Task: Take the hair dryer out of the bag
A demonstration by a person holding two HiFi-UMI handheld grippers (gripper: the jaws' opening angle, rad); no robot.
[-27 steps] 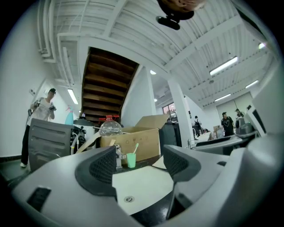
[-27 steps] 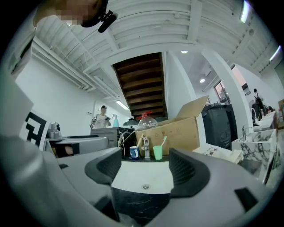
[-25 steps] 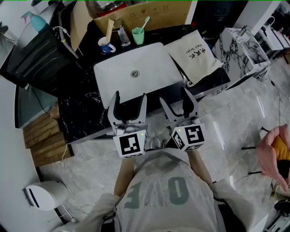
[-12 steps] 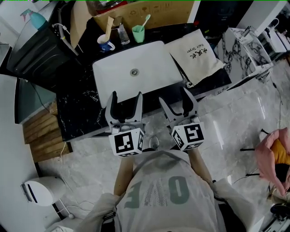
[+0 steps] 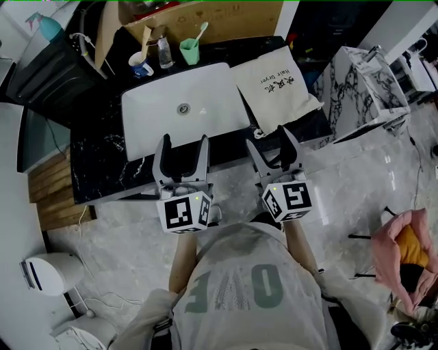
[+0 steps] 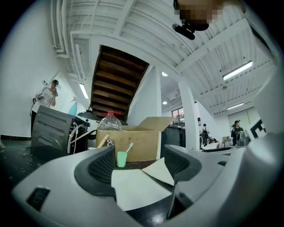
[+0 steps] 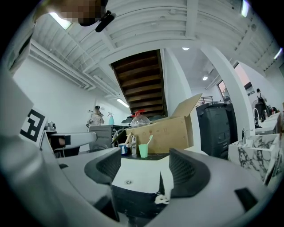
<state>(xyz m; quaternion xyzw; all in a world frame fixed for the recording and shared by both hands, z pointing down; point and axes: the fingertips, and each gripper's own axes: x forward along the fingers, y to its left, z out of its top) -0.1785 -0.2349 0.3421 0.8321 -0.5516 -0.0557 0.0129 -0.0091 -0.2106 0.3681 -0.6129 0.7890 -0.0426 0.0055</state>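
A cream cloth bag (image 5: 272, 83) with dark print lies flat on the black counter (image 5: 96, 164), right of a white sink (image 5: 181, 106). The hair dryer is not visible; the bag hides whatever is inside. My left gripper (image 5: 182, 145) is open, held in front of the counter's near edge below the sink. My right gripper (image 5: 272, 141) is also open, just at the bag's near corner, nothing between its jaws. In the left gripper view the bag (image 6: 160, 170) and sink (image 6: 137, 188) lie ahead. From the right gripper view I see the sink (image 7: 137, 174) ahead.
A green cup (image 5: 189, 49) with a toothbrush, a blue mug (image 5: 141, 65) and a small bottle (image 5: 163, 51) stand behind the sink before a cardboard box (image 5: 205, 17). A marble-patterned box (image 5: 359, 89) sits to the right. A black appliance (image 5: 44, 72) is at the left.
Both grippers have moved forward, up to the counter's near edge, the right one reaching the bag's corner. The head view has shifted, so the counter sits further left.
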